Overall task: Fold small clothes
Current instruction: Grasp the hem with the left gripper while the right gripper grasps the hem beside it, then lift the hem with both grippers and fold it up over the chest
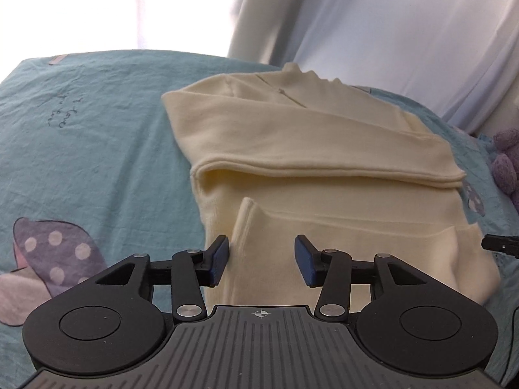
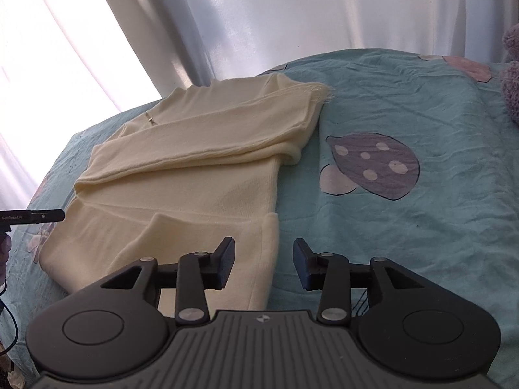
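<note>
Both tools, left (image 1: 262, 261) and right (image 2: 263, 264), gape wide at the cream sweater's (image 1: 292, 149) near hem, on teal bedsheet (image 2: 421, 194).

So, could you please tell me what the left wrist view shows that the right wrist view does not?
Only the left wrist view shows the handwriting print on the bedsheet and the open left gripper straddling the sweater's near-left hem corner.

Only the right wrist view shows the fringed sleeve cuff, the gold zipper pull, and the open right gripper at the near-right hem edge.

Both show the cream sweater with its sleeves folded across, the teal bedsheet with mushroom prints, the curtain and a purple plush toy.
</note>
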`<act>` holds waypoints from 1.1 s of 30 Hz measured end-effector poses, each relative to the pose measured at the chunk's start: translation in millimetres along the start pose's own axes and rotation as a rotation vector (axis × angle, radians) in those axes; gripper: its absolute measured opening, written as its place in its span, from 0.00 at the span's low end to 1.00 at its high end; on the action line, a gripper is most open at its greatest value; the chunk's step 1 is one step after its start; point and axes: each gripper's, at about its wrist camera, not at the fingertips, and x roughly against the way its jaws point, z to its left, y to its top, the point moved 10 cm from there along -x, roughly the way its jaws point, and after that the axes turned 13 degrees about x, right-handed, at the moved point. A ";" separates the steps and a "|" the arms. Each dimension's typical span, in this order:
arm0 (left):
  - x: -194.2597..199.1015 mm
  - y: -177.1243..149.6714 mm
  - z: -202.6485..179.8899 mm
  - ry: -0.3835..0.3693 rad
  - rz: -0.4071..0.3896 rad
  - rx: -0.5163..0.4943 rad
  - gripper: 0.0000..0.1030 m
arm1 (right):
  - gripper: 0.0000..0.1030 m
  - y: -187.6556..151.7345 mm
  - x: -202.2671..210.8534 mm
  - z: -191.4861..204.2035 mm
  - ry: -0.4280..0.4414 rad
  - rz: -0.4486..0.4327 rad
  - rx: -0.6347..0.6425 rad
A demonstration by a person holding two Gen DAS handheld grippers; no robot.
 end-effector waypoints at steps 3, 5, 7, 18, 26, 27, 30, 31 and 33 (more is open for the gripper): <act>-9.8 -4.0 -4.9 -0.027 0.037 0.006 0.45 | 0.38 -1.9 -8.7 5.9 0.019 0.018 0.008; -14.1 -7.0 -8.1 -0.020 0.049 -0.018 0.41 | 0.38 -3.4 -13.0 7.6 0.022 0.028 0.019; -18.0 -8.2 -8.0 -0.003 0.058 -0.021 0.31 | 0.37 -4.6 -15.2 8.3 0.023 0.034 0.027; -16.6 0.1 -10.7 0.022 0.045 -0.009 0.10 | 0.06 5.0 -13.6 11.3 -0.023 0.002 0.115; 35.1 45.9 -26.5 -0.053 -0.125 0.016 0.09 | 0.05 45.7 21.7 20.5 -0.033 -0.143 0.163; 38.5 54.1 -26.6 -0.050 -0.150 0.015 0.09 | 0.05 52.8 23.0 20.7 -0.041 -0.161 0.168; 38.2 76.9 -23.8 -0.023 -0.200 0.015 0.09 | 0.05 77.8 19.1 18.4 -0.064 -0.207 0.161; 34.3 83.0 -22.7 -0.014 -0.212 0.012 0.09 | 0.05 86.3 14.8 17.6 -0.070 -0.220 0.156; 19.3 92.0 -19.4 0.006 -0.218 0.009 0.09 | 0.05 100.0 2.0 14.2 -0.086 -0.225 0.148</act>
